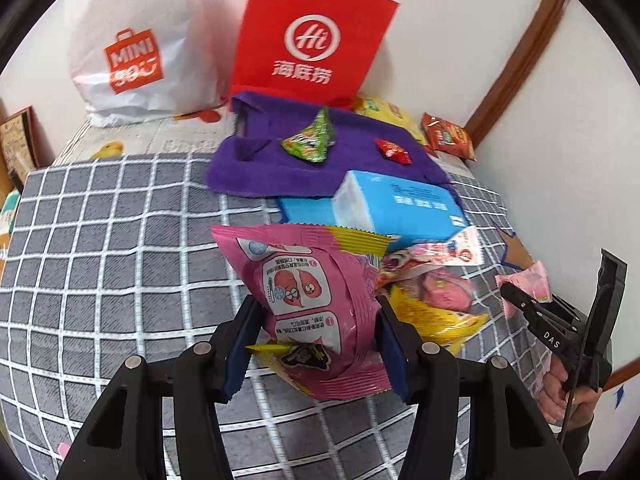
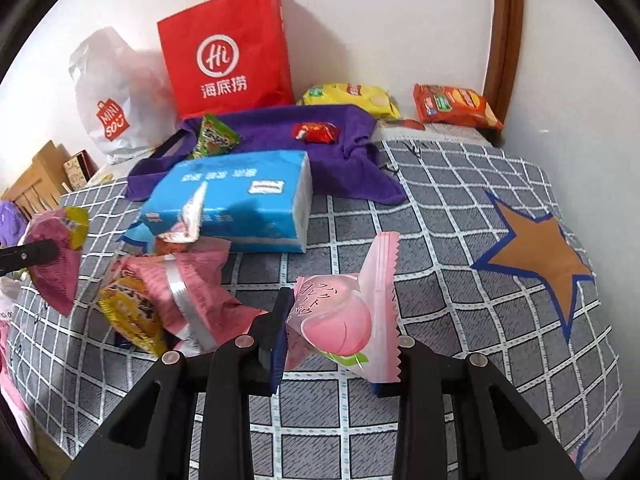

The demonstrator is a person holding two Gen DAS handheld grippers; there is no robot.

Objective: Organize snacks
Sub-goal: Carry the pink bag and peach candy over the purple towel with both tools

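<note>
The left gripper (image 1: 320, 340) clamps a pink-and-yellow snack bag (image 1: 316, 304) while the right gripper (image 2: 340, 340) apparently pinches a peach-printed packet (image 2: 348, 320) above the checked cloth (image 2: 460, 280)

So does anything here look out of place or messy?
Yes: a tissue pack lies among the snacks, and loose packets sit in a jumbled heap beside it. Nothing looks spilled or torn.
</note>
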